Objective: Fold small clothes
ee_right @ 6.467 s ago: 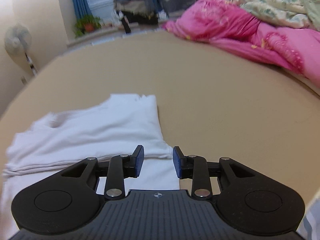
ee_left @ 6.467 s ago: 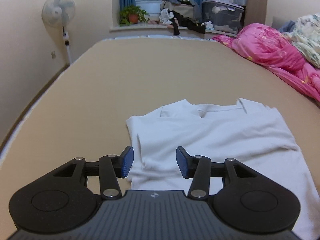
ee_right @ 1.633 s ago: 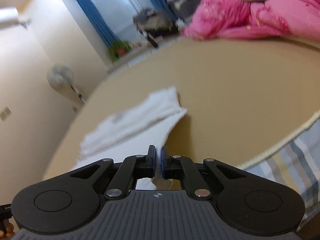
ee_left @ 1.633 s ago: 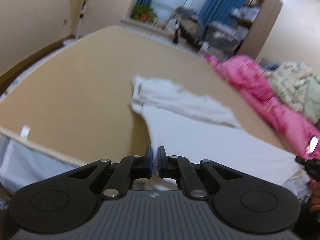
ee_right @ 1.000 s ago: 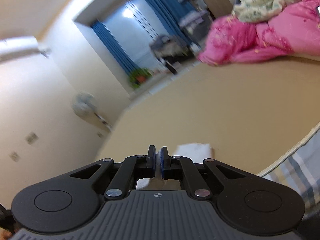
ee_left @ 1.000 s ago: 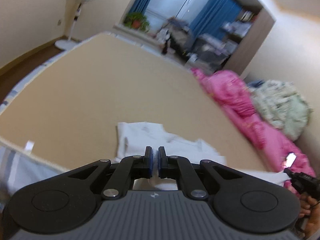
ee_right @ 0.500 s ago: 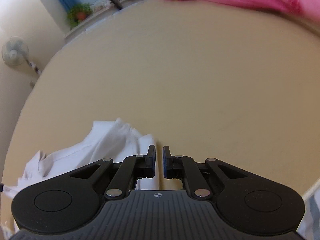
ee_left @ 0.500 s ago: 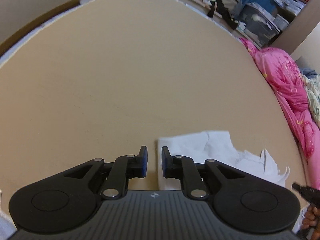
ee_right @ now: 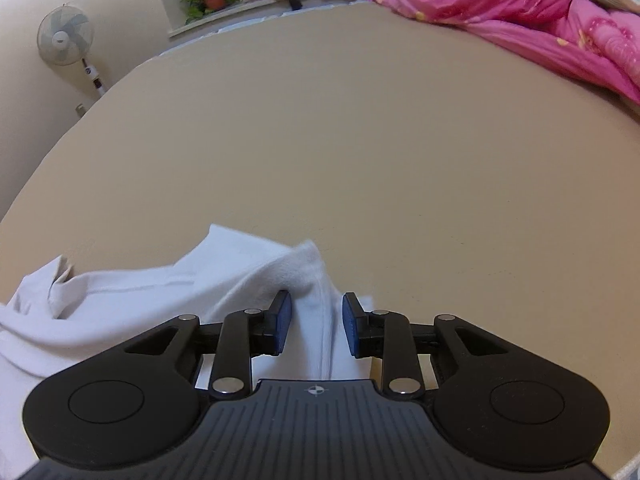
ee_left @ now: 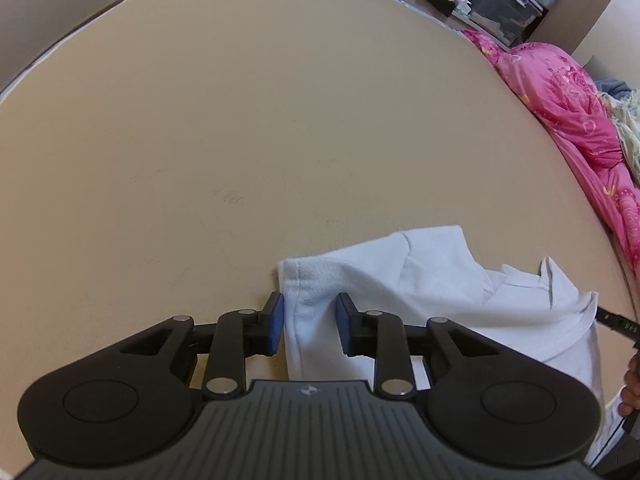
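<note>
White garment (ee_left: 420, 280) now released between each parted gripper, left (ee_left: 310, 328) and right (ee_right: 316, 326).

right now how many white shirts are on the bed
1. The white shirt lies rumpled on the tan bed, its two near corners between the open left gripper and right gripper. Another could be hidden under the pink quilt.

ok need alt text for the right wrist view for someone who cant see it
The right gripper is open, its blue pads either side of a raised fold of a white shirt lying on a tan bed. A pink quilt and a standing fan lie beyond.
</note>
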{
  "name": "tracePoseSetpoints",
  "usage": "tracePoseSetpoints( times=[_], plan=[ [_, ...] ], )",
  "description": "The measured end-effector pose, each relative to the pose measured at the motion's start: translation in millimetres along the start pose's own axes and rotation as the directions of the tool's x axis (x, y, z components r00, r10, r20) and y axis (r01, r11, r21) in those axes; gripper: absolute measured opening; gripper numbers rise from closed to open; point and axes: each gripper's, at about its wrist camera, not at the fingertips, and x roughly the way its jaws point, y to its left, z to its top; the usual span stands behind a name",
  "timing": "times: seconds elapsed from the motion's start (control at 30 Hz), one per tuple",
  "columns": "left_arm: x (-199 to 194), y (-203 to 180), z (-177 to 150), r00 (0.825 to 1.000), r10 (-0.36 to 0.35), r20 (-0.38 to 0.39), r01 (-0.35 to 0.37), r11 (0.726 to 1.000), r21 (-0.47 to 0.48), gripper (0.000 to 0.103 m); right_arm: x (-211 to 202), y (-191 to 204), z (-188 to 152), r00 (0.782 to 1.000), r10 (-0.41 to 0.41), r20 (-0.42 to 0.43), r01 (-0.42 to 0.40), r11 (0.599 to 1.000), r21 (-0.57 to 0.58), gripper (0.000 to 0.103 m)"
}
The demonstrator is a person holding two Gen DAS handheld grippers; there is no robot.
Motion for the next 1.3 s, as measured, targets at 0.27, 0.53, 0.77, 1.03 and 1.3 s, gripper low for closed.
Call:
tracePoseSetpoints(
  times=[0.27,0.53,0.77,1.03,1.3],
  plan=[
    [-25.4,-20.6,10.3,0.973,0.023,0.23,-0.036,0.998,0.051,0.007,-16.8,-4.7,14.2,0.979,0.006,0.205,-0.023,0.996,0.081,0.003],
    [21.1,-36.4,16.8,0.972,0.149,0.183,-0.162,0.985,0.062,0.007,14.0,-4.2,20.0,0.981,-0.077,0.176,0.057,0.992,0.114,0.004],
    [4.5,-29.2,14.6,0.991,0.063,0.115,-0.063,0.998,0.0,0.029,20.0,-7.6,14.3,0.988,-0.15,0.036,0.145,0.982,0.12,0.028],
    [-89.9,-69.0,-38.8,0.991,0.015,0.135,-0.053,0.958,0.283,0.029,-68.8,2.2,-6.3,0.998,0.041,0.041,-0.044,0.997,0.066,0.047],
    [-75.1,-41.6,-107.1,0.999,0.015,-0.031,-0.008,0.981,0.194,0.025,-92.6,2.7,-58.4,0.999,0.0,-0.04,-0.002,0.998,-0.064,0.045]
  ],
)
